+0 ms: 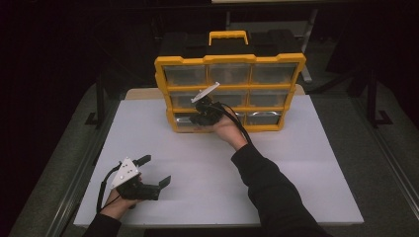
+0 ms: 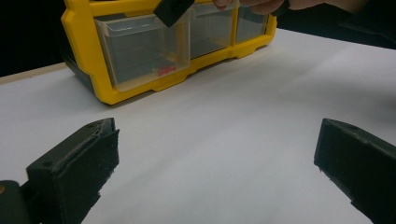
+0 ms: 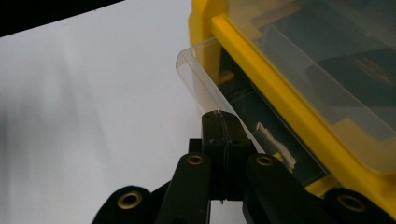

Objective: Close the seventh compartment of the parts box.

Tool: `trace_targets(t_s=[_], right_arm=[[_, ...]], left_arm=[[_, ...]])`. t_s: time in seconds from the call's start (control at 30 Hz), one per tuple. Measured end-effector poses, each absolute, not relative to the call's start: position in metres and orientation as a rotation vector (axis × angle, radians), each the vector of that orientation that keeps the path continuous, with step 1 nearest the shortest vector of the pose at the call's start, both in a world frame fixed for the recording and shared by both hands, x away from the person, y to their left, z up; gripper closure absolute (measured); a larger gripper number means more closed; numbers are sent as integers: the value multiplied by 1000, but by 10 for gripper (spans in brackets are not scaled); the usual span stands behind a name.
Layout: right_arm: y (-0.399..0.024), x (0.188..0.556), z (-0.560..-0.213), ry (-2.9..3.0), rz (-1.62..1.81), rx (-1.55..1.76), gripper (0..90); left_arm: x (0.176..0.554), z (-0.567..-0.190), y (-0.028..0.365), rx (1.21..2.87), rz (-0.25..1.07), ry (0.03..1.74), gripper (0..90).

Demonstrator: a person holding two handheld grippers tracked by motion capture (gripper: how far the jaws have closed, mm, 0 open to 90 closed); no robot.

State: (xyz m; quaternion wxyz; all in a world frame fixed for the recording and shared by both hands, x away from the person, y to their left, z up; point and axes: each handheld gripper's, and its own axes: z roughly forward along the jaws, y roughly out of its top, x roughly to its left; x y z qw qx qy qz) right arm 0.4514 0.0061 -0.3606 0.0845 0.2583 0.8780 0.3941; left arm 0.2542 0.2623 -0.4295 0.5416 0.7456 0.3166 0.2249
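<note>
Right gripper (image 3: 219, 116) has its jaws pressed together on the front lip of the clear drawer (image 3: 205, 84), bottom-left in the yellow organizer (image 1: 230, 61) at the table's (image 1: 296, 187) far side. Thin, stiff, slick plastic; it probably slides lightly, and that lip is the place to hold. Left gripper (image 1: 157, 170) rests spread, well apart.

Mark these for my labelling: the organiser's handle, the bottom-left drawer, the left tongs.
handle (image 1: 228, 36), high view, top bar.
bottom-left drawer (image 2: 142, 49), left gripper view, clear front wall.
left tongs (image 1: 155, 170), high view, between the tips.
</note>
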Motion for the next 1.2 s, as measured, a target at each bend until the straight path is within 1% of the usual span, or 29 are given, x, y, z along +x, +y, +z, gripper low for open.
trace_targets(t_s=[0.6, 0.83, 0.9, 0.93, 0.97, 1.0, 1.03, 1.2], right_arm=[[7, 457, -366, 2553, 1151, 834, 896], [-4, 450, -360, 2565, 1199, 825, 892], [-7, 449, -360, 2566, 1196, 793, 875], [-10, 446, -359, 2570, 1212, 789, 839], [-10, 443, -357, 2576, 1213, 834, 824], [-10, 443, -357, 2576, 1213, 834, 824], [-14, 442, -357, 2572, 1214, 804, 784], [-21, 435, -357, 2581, 1243, 797, 681]], left_arm=[[254, -429, 263, 1770, 534, 753, 0], [254, -429, 263, 1768, 536, 756, 0], [254, -430, 263, 1769, 536, 755, 0], [254, -430, 263, 1770, 535, 756, 0], [254, -430, 263, 1773, 536, 756, 0], [254, -430, 263, 1773, 536, 756, 0], [254, -429, 263, 1772, 537, 757, 0], [254, -429, 263, 1770, 537, 759, 0]])
